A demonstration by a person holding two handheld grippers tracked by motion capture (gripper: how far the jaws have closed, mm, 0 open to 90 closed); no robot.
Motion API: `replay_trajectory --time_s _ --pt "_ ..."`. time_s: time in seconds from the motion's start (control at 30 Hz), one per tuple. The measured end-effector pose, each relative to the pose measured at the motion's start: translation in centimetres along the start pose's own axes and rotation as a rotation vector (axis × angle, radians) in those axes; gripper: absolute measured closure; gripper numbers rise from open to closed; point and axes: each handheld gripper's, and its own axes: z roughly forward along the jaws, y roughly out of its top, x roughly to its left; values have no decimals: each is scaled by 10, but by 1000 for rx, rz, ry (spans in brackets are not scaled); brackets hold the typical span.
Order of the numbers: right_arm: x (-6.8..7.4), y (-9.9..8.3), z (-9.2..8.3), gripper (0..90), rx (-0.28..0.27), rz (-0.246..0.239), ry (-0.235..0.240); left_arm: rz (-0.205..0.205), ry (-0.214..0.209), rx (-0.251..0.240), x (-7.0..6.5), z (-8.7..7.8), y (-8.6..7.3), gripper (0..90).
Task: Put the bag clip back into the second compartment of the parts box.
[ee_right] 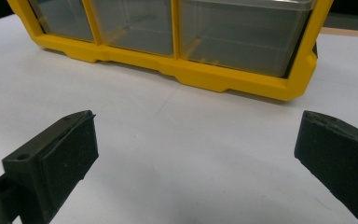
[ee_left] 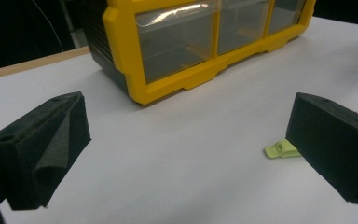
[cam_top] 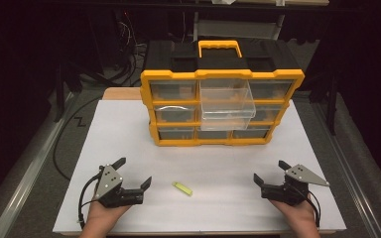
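Right, organizer (cam_top: 222,106) sits well ahead of both grippers, w/ one clear drawer (cam_top: 226,105) pulled out. Small yellow clip (cam_top: 182,188) lies just right of left gripper (cam_top: 134,171): prob. light, stiff, slick; pinch its long sides. Left and right gripper (cam_top: 269,172) both spread wide, empty.

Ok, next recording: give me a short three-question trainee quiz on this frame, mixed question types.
1. True or false: the left gripper is shut on the small yellow-green clip.
2. Which drawer of the yellow organizer cabinet is pulled out? A) bottom left B) the clear middle drawer C) top right
3. Fill in: the clip lies on the white table between the two ____.

Key:
1. False. Its jaws stand open and the clip lies apart from them on the table.
2. B
3. grippers; the right gripper is open too.
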Motion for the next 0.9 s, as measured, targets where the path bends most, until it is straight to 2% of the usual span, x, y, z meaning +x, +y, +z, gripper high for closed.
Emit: replay_trajectory --time_s 0.27,0.33,0.5,0.57,0.6,0.8,0.9 --pt "-3 -2 3 1 15 6 -4 9 -9 22 -2 5 -1 9" --pt "-2 -1 2 0 7 -1 -5 -16 -30 29 -1 5 -1 9" --pt "0 -1 5 1 11 -8 -9 -34 -43 12 0 5 0 4" --pt "0 -1 6 0 17 -13 -1 -50 -56 1 2 5 1 4" --pt "1 -1 7 0 19 -19 0 -58 -69 12 4 5 1 4" --pt "5 1 10 0 21 -24 18 -31 -58 17 3 6 0 6" --pt "13 4 10 0 11 -35 32 -35 -64 28 4 8 0 6"
